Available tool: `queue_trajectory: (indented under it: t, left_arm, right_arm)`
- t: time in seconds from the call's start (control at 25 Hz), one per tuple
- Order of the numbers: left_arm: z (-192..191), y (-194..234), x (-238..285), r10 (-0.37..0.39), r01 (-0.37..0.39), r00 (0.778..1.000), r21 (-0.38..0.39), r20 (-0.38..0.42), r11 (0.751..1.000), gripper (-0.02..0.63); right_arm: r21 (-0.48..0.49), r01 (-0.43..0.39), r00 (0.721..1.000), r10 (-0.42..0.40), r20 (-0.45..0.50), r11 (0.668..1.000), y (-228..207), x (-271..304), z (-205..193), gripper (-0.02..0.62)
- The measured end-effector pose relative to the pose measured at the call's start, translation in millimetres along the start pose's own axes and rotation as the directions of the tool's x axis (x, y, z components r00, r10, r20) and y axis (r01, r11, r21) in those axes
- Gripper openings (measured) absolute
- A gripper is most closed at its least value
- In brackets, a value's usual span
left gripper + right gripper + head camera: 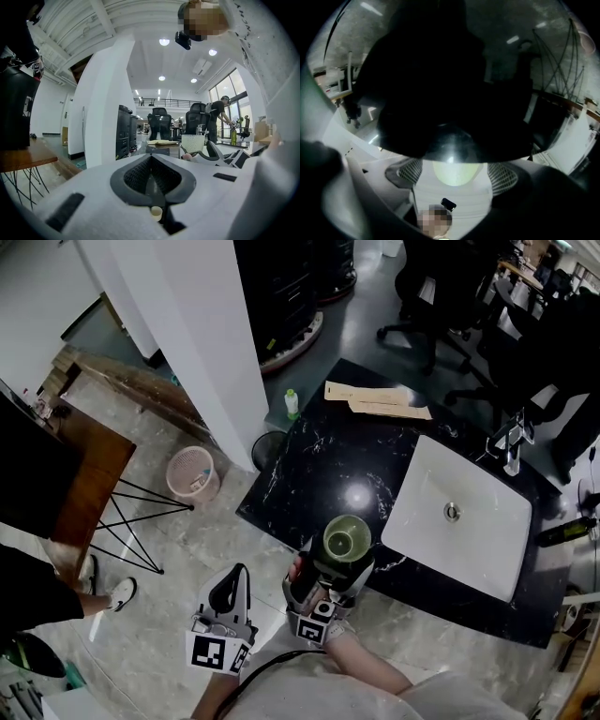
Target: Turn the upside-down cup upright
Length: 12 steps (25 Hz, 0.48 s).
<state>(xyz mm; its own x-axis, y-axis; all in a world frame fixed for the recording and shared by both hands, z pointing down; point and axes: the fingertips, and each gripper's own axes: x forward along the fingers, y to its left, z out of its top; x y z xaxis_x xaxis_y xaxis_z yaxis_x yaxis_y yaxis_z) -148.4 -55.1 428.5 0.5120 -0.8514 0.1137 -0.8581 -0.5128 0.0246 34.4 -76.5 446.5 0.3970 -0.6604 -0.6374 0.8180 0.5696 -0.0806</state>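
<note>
**Cup mouth-up in the right tongs at the near tabletop edge**

The cup (347,538) is dark outside and pale green inside. Its open mouth faces up toward the head camera, so it looks upright or close to it. It sits over the near edge of the black tabletop (309,456), just left of the white sink (422,512). I cannot tell whether its base rests on the tabletop.

The right tongs (342,565) reach it from the near side. In the right gripper view the jaws stand wide and the cup fills the gap between the pads (408,172), so I read them as clamped on its wall. The left tongs (228,589) are together and empty, held over the floor, well left of the cup.

The cup looks rigid and empty, so probably light. Its outside is glossy, so it may slip in the pads, and it may chip if set down hard. The best hold is across the wall at mid-height, below the rim, with the base put down flat and well in from the edge.
</note>
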Motion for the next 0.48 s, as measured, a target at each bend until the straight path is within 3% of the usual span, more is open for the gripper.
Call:
queue_trajectory:
  t: [0.16, 0.28, 0.36, 0.48]
  left_arm:
    - [2.4, -6.5, 1.0, -0.010, 0.010, 1.000, -0.017, 0.006, 1.000, 0.006]
    - [10.0, -10.2, 4.8, -0.019, 0.020, 0.999, -0.024, 0.028, 1.000, 0.006]
    - [16.6, -13.2, 11.2, -0.037, 0.038, 0.998, -0.023, 0.050, 0.999, 0.006]
    - [25.7, -19.8, 19.9, -0.067, 0.068, 0.995, -0.020, 0.077, 0.997, 0.006]
  right_arm:
    - [-0.031, 0.096, 0.992, -0.098, -0.083, 0.995, -3.0, -7.9, -24.7, 0.402]
    - [-0.076, 0.171, 0.966, -0.183, -0.184, 0.982, -4.7, -9.9, -50.1, 0.402]
    - [-0.162, 0.227, 0.931, -0.263, -0.252, 0.960, -5.7, -10.8, -59.8, 0.400]
    - [-0.340, 0.298, 0.841, -0.414, -0.348, 0.892, -4.6, -17.0, -74.2, 0.397]
